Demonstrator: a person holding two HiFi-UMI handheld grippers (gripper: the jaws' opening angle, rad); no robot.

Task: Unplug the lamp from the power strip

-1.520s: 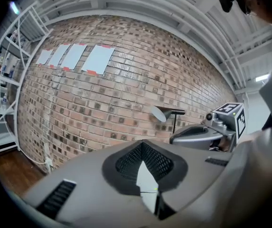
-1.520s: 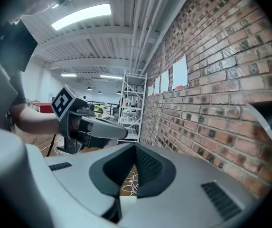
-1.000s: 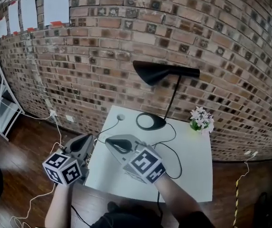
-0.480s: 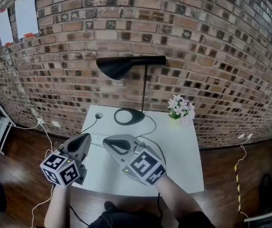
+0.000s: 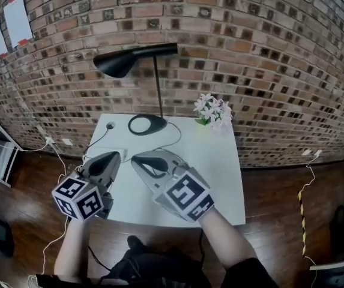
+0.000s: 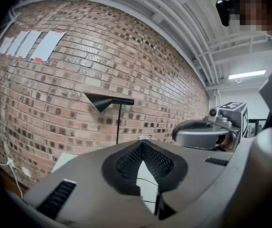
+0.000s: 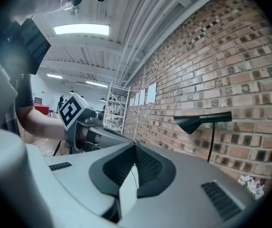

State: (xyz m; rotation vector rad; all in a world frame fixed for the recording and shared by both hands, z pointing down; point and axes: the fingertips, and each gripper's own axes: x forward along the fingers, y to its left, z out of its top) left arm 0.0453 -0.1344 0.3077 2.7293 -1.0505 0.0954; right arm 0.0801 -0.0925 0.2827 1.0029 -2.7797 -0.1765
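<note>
A black desk lamp (image 5: 129, 59) stands at the back of a white table (image 5: 220, 185), its round base (image 5: 147, 123) near the brick wall. Its black cord (image 5: 175, 141) curls forward over the tabletop. What looks like a white power strip (image 5: 121, 153) lies at the table's left, partly hidden behind my left gripper (image 5: 109, 159). My right gripper (image 5: 140, 159) hovers beside it over the table's front left. Both are shut with nothing in them. The lamp (image 6: 108, 101) is far ahead of the left gripper (image 6: 143, 144), and the lamp (image 7: 202, 119) is likewise far beyond the right gripper (image 7: 135, 147).
A pot of pale flowers (image 5: 212, 110) stands at the table's back right. A small round switch (image 5: 110, 125) on a thin cord lies at the back left. White cables (image 5: 54, 152) trail over the wooden floor on the left. A brick wall (image 5: 250, 53) runs behind the table.
The lamp and table have slid left and nearer in the head view as the person stepped sideways. Both grippers stayed side by side and shut, now over the table's front left.
</note>
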